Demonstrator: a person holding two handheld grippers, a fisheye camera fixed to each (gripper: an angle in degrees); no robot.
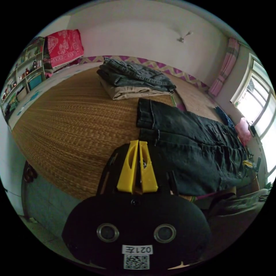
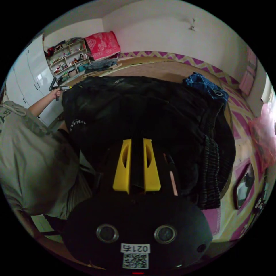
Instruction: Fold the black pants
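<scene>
We find the black pants (image 1: 189,143) spread flat on the woven mat (image 1: 72,120) that covers the bed, legs side by side, cuffs toward the mat's middle and waistband toward the window side; we judge this layout gives each gripper one end to work from. In the left gripper view the left gripper (image 1: 139,142) hovers just beside the nearer cuff; its yellow jaws lie pressed together with nothing between them, so we read it as closed and empty. In the right gripper view the right gripper (image 2: 137,141) sits over the waist end of the black pants (image 2: 129,109); its jaws stand apart with a clear gap, dark cloth lies below them, and we see no fabric pinched, so we read it as open. We judge the fold not yet begun, since the garment lies at full length; the next move would call for a grip at each end.

A stack of folded clothes (image 1: 135,82) rests further up the mat, well apart from the pants; we judge it the place for finished items. A blue garment (image 2: 205,84) lies bunched just beside the waistband. A shelf unit (image 2: 69,61) stands against the far wall; its compartments hold small items too small to tell. A person's hand (image 2: 56,92) holds the other gripper at the far end.
</scene>
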